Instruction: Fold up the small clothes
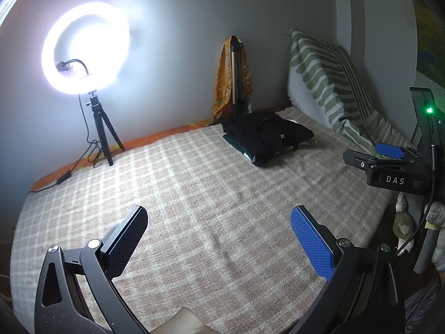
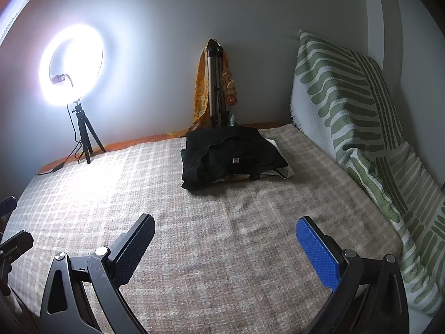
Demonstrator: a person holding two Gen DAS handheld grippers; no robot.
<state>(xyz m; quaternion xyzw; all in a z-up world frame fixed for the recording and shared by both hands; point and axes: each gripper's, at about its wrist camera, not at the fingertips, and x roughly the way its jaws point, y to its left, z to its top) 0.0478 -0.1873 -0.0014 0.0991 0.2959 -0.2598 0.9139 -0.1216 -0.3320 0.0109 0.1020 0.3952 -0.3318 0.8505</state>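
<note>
A pile of dark folded clothes [image 1: 265, 136] lies at the far side of the checked blanket [image 1: 194, 194], near the wall; it also shows in the right wrist view [image 2: 230, 157]. A light garment peeks out under the pile. My left gripper [image 1: 219, 222] is open and empty, held above the near part of the blanket. My right gripper [image 2: 225, 232] is open and empty too, well short of the pile. The right gripper also shows at the right edge of the left wrist view [image 1: 389, 164].
A lit ring light on a small tripod [image 1: 84, 53] stands at the back left with its cable on the blanket edge. A folded tripod draped with orange cloth [image 2: 214, 89] leans on the wall. A green-striped pillow [image 2: 345, 97] lines the right side.
</note>
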